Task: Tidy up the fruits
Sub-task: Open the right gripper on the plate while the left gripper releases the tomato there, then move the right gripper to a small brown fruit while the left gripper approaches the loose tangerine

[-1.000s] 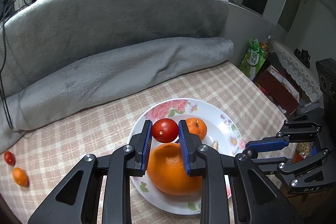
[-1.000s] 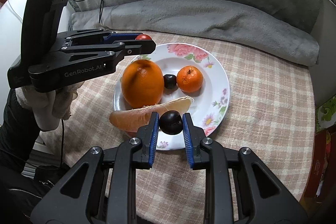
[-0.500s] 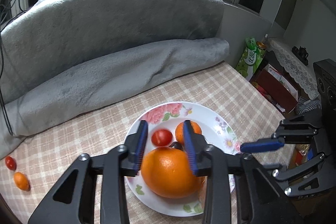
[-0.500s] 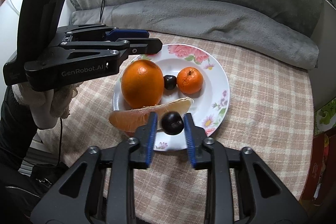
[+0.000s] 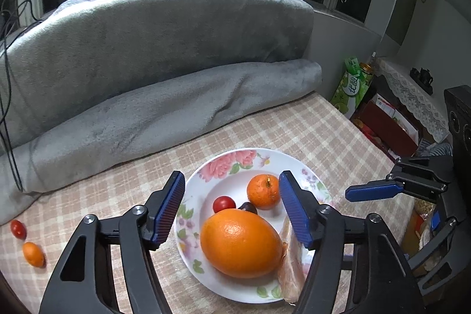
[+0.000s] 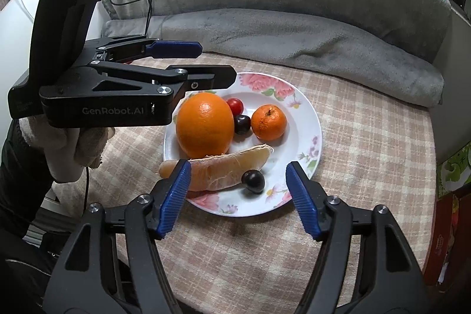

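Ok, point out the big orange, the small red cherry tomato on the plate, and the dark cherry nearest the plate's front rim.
Big round orange (image 6: 204,124), right wrist view, middle of its skin.
Small red cherry tomato (image 5: 223,204), left wrist view, its top.
Dark round cherry (image 6: 253,181), right wrist view, its centre.

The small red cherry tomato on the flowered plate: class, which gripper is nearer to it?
Left. The left gripper hangs just above the small red cherry tomato, jaws opening, nothing gripped. The right gripper is opening across the flowered plate, above the dark cherry.
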The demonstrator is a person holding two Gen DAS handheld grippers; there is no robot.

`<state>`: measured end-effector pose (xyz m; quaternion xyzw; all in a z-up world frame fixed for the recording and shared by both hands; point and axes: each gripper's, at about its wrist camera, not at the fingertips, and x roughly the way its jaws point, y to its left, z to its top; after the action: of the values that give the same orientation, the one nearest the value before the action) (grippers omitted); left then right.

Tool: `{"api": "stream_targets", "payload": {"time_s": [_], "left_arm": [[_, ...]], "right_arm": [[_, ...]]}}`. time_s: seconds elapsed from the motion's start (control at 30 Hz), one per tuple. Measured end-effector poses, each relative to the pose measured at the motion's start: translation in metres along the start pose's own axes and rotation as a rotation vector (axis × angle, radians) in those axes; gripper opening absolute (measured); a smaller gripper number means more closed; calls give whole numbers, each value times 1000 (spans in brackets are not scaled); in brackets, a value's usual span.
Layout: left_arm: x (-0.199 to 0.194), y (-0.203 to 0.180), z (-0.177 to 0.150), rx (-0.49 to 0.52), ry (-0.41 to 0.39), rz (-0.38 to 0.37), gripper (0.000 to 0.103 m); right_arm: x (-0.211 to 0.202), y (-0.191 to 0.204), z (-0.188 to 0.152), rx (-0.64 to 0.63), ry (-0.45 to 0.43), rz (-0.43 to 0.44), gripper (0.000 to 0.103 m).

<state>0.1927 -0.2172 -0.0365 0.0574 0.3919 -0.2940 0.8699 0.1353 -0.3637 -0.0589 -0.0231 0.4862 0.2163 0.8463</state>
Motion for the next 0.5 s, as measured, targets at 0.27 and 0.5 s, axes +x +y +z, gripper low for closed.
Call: {"api": "stream_targets", "payload": {"time_s": [0.27, 0.5], "left_arm": [[-5, 4, -2, -17, -1, 27, 75], [-12, 6, -3, -13, -14, 37, 75]], "right_arm": [[-3, 3, 2, -13, -23, -21, 81], [-3, 13, 1, -32, -31, -29, 81]]}}
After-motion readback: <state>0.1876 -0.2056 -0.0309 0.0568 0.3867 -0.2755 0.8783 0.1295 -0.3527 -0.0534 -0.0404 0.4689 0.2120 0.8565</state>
